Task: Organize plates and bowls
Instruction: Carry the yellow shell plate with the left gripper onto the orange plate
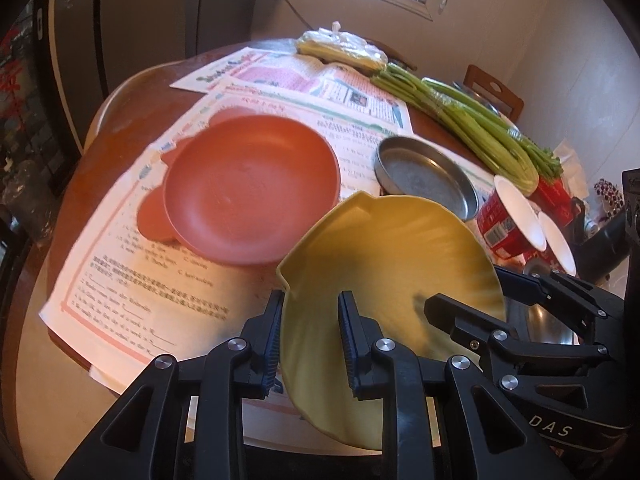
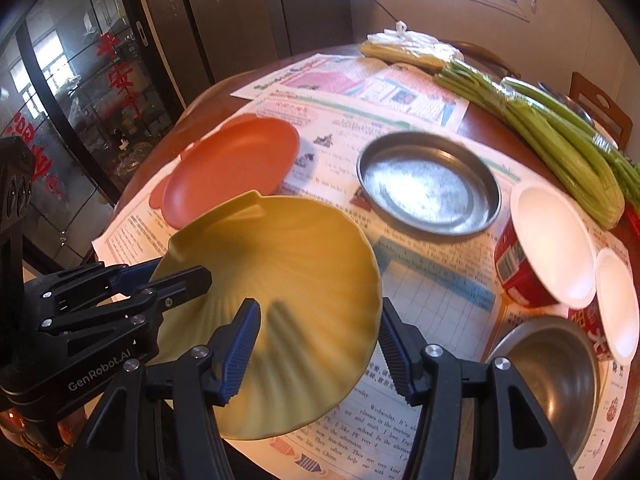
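Observation:
My left gripper (image 1: 310, 300) is shut on the near rim of a yellow ribbed plate (image 1: 392, 248), which it holds tilted above the paper-covered table. In the right wrist view the left gripper (image 2: 180, 274) clamps the left edge of the yellow plate (image 2: 280, 248). My right gripper (image 2: 316, 308) stands open astride the plate's right rim, one finger over the inside and one outside, and it is also visible from the left wrist (image 1: 466, 292). Two stacked orange plates (image 1: 252, 188) (image 2: 236, 168) lie further back. A shallow metal pan (image 1: 428, 180) (image 2: 428, 184) sits to their right.
Two red paper bowls (image 2: 552, 240) with white insides and a steel bowl (image 2: 548, 384) stand at the right. Celery stalks (image 2: 560, 136) and a bagged item lie along the far right. Newspapers (image 1: 160, 280) cover the round wooden table (image 1: 120, 140). A chair (image 1: 496, 92) stands behind.

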